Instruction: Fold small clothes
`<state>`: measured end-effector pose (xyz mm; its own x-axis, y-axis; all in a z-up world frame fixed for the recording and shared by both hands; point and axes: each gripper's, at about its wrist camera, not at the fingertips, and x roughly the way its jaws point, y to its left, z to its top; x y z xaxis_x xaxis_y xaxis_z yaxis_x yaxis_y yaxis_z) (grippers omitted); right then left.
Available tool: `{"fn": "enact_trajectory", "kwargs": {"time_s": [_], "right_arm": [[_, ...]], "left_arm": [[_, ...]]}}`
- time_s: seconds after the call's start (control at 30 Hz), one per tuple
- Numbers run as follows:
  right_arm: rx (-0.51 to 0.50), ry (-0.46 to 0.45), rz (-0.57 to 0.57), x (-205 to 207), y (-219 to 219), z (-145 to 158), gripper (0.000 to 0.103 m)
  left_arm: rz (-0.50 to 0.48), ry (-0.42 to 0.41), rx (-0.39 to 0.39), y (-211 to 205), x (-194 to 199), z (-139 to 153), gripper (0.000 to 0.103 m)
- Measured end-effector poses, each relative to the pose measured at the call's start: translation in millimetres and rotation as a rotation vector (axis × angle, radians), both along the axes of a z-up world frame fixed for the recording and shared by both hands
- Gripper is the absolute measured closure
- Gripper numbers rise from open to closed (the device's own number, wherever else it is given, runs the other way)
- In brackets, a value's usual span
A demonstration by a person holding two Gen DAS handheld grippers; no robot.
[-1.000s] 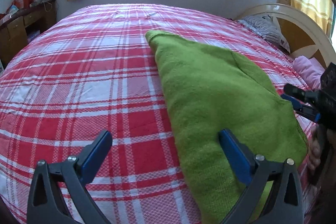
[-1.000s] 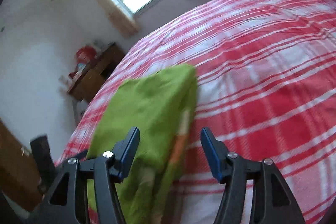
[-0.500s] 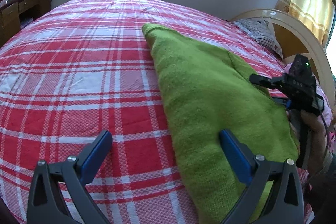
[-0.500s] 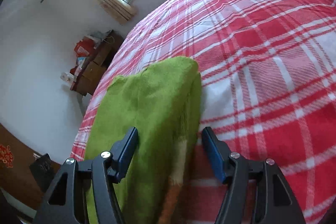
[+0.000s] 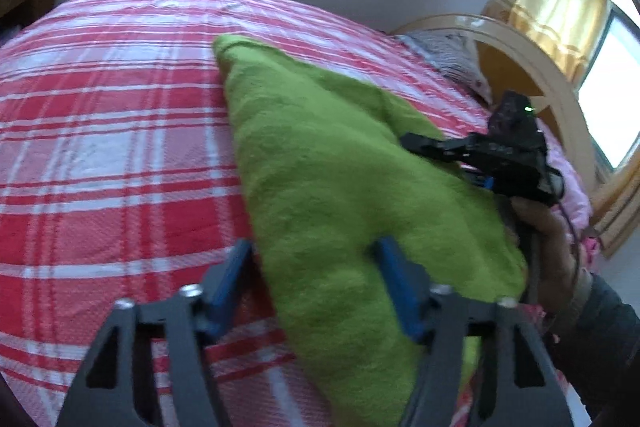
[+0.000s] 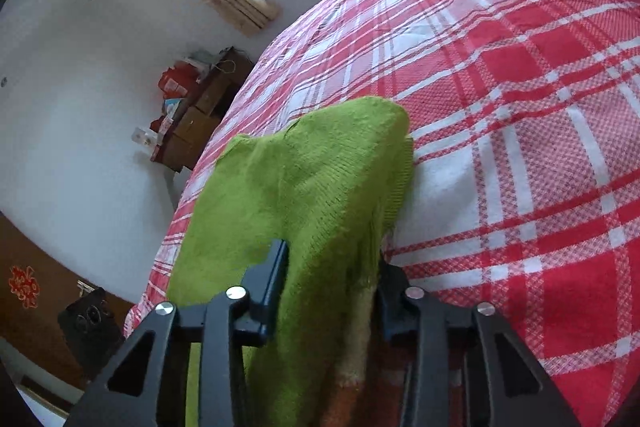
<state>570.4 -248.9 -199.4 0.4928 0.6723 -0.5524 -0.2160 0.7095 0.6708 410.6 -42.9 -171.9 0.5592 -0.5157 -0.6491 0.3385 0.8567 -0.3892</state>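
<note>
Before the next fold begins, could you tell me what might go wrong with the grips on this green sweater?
The right gripper appears to pinch several layers of the green sweater near its edge, so a layer could slip out when lifted. The left gripper straddles the sweater's edge with its jaws only partly closed; closing there might catch the plaid bedsheet too.

close wrist views, sharing green garment [image 5: 340, 179]
</note>
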Motion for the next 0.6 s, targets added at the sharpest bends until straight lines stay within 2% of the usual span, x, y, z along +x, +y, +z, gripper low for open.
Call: {"fn": "enact_trajectory", "kwargs": {"time_s": [0.13,0.2,0.3,0.6], "right_arm": [[-0.027,-0.027,-0.007,-8.0,8.7,6.1,0.072],[-0.008,-0.043,-0.019,-14.2,9.9,10.5,0.073],[0.034,-0.072,-0.019,-27.2,9.3,18.7,0.074],[0.068,-0.117,0.026,-67.1,36.4,37.7,0.074]], "left_arm": [[0.007,-0.004,-0.001,-1.6,-4.7,5.0,0.062],[0.015,-0.004,0.001,0.4,-8.9,8.5,0.068],[0.018,-0.012,0.020,2.2,-18.4,14.6,0.070],[0.029,-0.062,0.094,18.2,-63.1,42.2,0.072]]}}
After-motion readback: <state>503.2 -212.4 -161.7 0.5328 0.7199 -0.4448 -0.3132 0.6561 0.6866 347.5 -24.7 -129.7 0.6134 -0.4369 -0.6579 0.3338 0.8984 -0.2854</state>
